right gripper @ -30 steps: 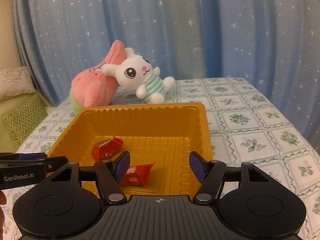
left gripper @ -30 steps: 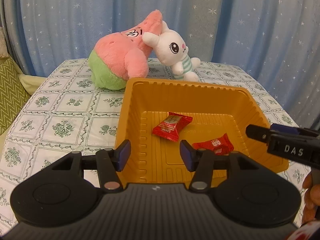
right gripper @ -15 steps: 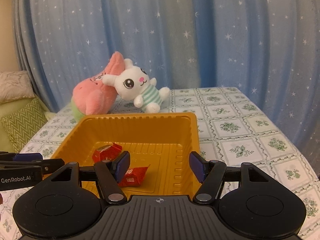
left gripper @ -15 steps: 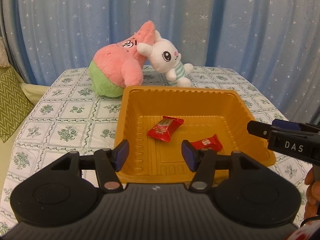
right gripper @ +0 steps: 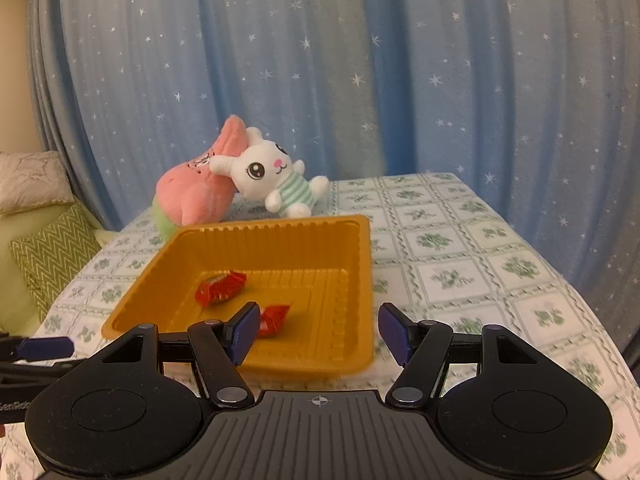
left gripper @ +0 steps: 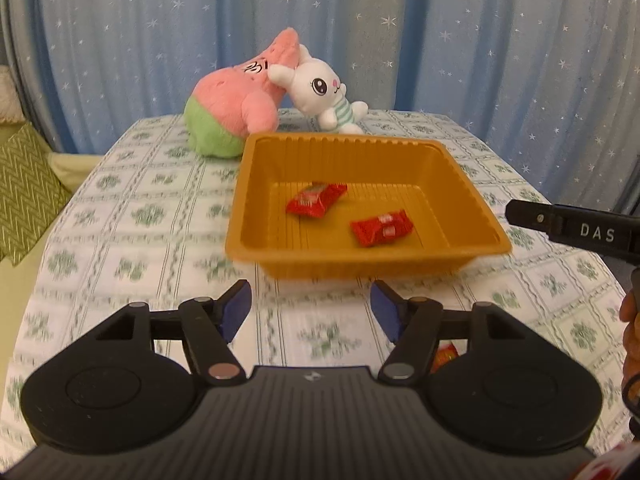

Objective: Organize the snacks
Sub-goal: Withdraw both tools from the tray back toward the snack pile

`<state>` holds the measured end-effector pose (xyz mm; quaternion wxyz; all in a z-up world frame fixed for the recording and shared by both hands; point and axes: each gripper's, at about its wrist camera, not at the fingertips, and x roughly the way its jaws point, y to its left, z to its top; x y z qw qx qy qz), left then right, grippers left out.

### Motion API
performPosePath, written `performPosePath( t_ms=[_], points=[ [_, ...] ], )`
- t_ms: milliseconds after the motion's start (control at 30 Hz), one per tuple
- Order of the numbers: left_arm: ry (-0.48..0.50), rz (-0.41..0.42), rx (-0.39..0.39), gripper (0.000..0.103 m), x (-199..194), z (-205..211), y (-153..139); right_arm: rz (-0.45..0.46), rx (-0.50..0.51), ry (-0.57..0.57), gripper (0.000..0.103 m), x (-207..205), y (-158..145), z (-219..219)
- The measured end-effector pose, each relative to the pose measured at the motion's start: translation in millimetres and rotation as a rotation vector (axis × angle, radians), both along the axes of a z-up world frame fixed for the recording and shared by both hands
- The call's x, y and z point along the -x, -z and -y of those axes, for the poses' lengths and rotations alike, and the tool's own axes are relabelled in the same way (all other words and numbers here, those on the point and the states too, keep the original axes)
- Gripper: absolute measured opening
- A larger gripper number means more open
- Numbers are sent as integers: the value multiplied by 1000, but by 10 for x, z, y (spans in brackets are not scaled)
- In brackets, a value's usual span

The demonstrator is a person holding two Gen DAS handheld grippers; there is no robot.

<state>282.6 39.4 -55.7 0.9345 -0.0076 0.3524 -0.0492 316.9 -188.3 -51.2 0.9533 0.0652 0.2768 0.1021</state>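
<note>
A blue star-print curtain [left gripper: 460, 48] hung behind a table [left gripper: 132, 216] covered with a green floral check cloth. An orange tray [left gripper: 476, 216] sat on the cloth, and two red snack packets lay apart on its floor: one [left gripper: 316, 199] toward the far left, the other [left gripper: 381, 227] nearer and to the right. Behind the tray, a pink star plush [left gripper: 236, 100] and a white bunny plush [left gripper: 320, 92] leaned against each other. A green zigzag cushion [right gripper: 56, 252] lay off the table's left edge.

The left gripper [left gripper: 311, 309] was just short of the tray's near wall; its jaws had just been opening and stood apart with nothing between them. The right gripper [right gripper: 316, 330] hung at the tray's near right corner, jaws apart, gripping nothing. A scrap of red wrapper [left gripper: 446, 356] showed beneath the left gripper's right finger.
</note>
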Motion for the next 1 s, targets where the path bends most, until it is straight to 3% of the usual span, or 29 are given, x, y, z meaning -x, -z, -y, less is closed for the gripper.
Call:
performPosePath(
  t_ms=[333,667,867,1000],
  points=[
    [-3,-8,23,64,590,86,57,-37,-31,22,65,685,68,283],
    [-34,-52,43,66,1031,124,232,-143,19,-19,65,1392,464,321],
    [-45,-81,46,69,1121,81,349,-163,107,-42,65,1445,640,225],
    [-60,-89,49,70,1115,18,394,-185,110,-64,65,1370,703,178]
  ],
)
